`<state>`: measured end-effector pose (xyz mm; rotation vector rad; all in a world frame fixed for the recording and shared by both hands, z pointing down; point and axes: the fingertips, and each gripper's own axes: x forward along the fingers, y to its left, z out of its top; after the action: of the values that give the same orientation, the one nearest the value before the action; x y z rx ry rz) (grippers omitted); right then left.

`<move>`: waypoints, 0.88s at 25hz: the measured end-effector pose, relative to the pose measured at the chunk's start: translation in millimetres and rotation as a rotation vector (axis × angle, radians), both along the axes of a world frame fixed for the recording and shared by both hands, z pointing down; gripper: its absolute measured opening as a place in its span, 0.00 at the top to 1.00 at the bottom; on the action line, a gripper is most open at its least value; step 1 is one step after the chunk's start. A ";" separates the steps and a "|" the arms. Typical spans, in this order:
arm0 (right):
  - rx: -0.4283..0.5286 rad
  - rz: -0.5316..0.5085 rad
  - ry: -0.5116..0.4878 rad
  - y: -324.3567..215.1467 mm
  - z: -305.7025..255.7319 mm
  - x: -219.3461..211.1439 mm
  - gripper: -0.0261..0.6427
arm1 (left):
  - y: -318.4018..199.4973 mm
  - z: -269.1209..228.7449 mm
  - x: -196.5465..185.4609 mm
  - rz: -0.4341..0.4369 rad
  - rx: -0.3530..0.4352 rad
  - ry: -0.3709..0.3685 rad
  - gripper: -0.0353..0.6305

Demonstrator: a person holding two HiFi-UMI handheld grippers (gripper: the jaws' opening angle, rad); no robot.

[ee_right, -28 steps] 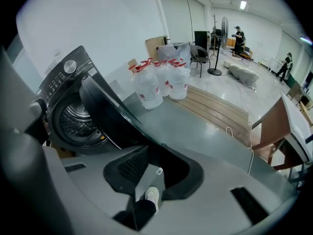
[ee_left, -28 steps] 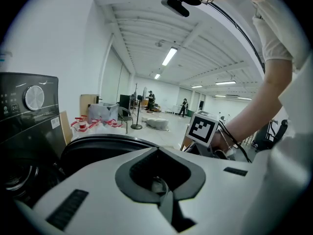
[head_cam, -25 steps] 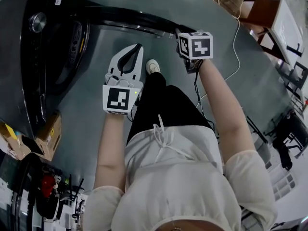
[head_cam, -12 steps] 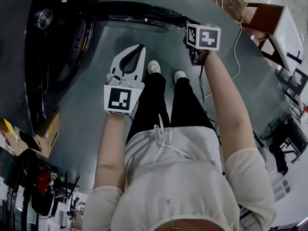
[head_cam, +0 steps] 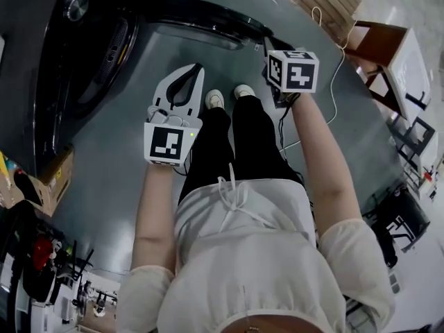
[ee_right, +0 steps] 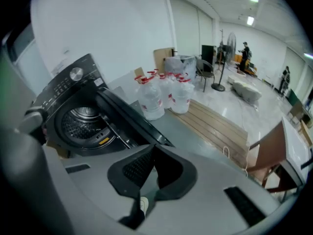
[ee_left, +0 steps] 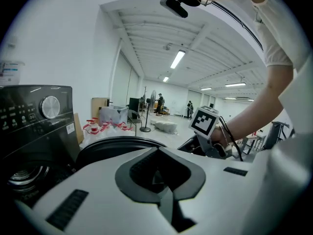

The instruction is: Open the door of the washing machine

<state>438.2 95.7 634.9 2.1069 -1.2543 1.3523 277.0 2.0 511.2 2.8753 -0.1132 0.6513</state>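
At the upper left of the head view, the washing machine (head_cam: 41, 82) is sitting dark and glossy, and its door (head_cam: 208, 23) is standing open, reaching from the cabinet across the top of the frame toward the upper middle. The right gripper view is confirming it: the drum (ee_right: 88, 119) is showing bare at the middle left, with the door's dark panel running down toward the centre of the frame beside it.

The right gripper (ee_right: 154, 147) is hanging at the upper right of the head view, near the door's free edge but apart from it. Its fingers are pressed together tip to tip and nothing is sitting between them. The left gripper (ee_left: 158, 150) is hovering lower, at the centre left of the head view, above the floor and well clear of the machine. Its fingers are likewise meeting at the tips, pinching nothing, with only the oval gap behind them showing.

Judging from this, the opening step is looking finished: the door is already off its latch and standing wide, and neither gripper is gripping it. What the next move is calling for is little more than drawing both grippers clear. If the door needs to go wider, the right gripper is the nearer one for a nudge on that free edge.
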 end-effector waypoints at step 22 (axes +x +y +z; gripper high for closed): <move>0.505 -0.730 0.347 -152.4 -262.6 -154.0 0.95 | -50.5 -181.3 -176.8 -0.542 0.206 0.076 0.91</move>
<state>284.2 -56.6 372.3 1.7352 -2.0561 0.3667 100.3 -48.4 329.9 2.8473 -0.9567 0.4399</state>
